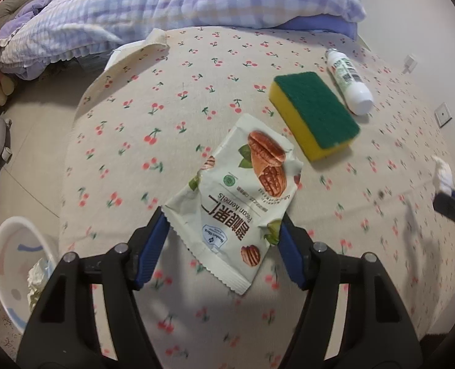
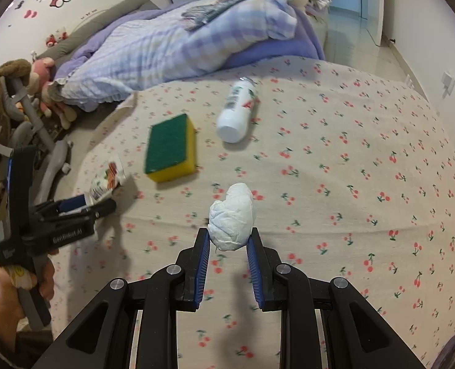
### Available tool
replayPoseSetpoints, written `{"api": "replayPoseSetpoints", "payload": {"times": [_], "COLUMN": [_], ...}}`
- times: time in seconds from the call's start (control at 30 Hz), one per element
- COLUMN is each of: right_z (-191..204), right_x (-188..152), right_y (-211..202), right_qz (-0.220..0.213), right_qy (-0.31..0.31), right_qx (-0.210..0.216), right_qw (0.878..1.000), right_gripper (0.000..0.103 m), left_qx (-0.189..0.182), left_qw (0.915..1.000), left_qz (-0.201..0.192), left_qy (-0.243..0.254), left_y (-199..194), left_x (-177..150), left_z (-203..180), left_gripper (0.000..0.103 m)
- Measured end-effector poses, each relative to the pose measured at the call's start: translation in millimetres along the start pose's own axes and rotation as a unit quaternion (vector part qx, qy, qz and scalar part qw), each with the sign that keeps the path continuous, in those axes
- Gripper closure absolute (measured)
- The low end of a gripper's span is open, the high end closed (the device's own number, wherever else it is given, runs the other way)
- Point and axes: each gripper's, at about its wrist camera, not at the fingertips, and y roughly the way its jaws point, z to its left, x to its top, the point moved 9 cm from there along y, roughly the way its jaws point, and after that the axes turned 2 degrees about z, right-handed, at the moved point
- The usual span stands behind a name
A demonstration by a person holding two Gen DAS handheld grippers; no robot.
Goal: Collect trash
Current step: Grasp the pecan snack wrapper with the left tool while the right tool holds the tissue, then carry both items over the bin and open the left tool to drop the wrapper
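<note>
The pecan wrapper (image 1: 239, 196) lies on the cherry-print table (image 1: 153, 160), its near end between the jaws of the left gripper (image 1: 221, 224), which touch its edges; whether they pinch it is hard to say. The tissue wad (image 2: 232, 216) is clamped in the right gripper (image 2: 229, 236), seemingly lifted above the cloth. Farther off lie a sponge (image 1: 315, 113) and, right of it, a white bottle (image 1: 349, 81). A bin (image 1: 4, 264) stands near left on the floor.

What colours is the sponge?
Rectangular sponge: green scouring top, yellow body; left wrist view shows it best.
</note>
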Motion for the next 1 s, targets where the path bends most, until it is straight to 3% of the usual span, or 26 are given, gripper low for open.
{"api": "replayPoseSetpoints", "payload": {"times": [0.43,1.0], "right_z": [54.8,153.3], "right_x": [-9.7,-15.5], "right_y": [-13.1,3.6], "right_qz": [-0.001,0.011], "right_qy": [-0.009,-0.08], "right_qx": [0.047,0.083], "right_qw": [0.999,0.993], "right_gripper": [0.078,0.078], "left_qx": [-0.024,-0.002], "left_qw": [0.9995,0.9934], "left_qz": [-0.012,-0.029], "left_qy": [-0.016,-0.111], "left_y": [-51.2,-83.3], "left_x": [-38.1,-86.4], "left_z": [30.5,143.5], "left_gripper": [0.035,0.035]}}
